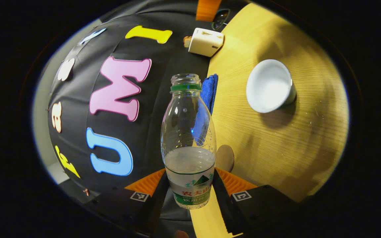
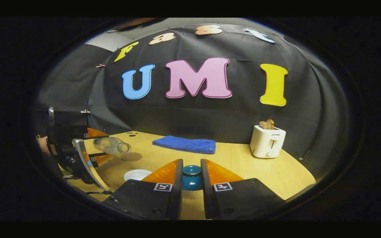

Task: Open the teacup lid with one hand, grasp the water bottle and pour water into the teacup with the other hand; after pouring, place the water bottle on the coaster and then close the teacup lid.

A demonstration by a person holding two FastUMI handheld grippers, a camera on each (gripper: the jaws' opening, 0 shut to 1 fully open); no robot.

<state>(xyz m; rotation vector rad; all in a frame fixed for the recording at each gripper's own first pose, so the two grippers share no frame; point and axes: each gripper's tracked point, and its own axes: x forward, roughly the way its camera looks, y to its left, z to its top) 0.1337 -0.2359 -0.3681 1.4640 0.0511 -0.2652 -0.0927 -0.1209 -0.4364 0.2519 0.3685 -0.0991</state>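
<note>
My left gripper (image 1: 190, 180) is shut on the lower body of a clear, uncapped water bottle (image 1: 189, 132) with a green neck ring and some water inside. In the right gripper view that left gripper (image 2: 99, 146) holds the bottle (image 2: 111, 145) tipped almost level above the table, mouth toward the brown round coaster (image 2: 131, 156). The white teacup (image 1: 270, 86) stands open, off to the side of the bottle's mouth; the teacup (image 2: 137, 174) sits near my right fingers. My right gripper (image 2: 191, 168) is shut on the teal teacup lid (image 2: 191, 178), held above the table.
A folded blue towel (image 2: 184, 144) lies at the back of the wooden table (image 2: 243, 165), against the black cloth wall. A white toaster (image 2: 267, 141) with toast in it stands at the back right. The coaster (image 1: 225, 158) lies just beyond the bottle.
</note>
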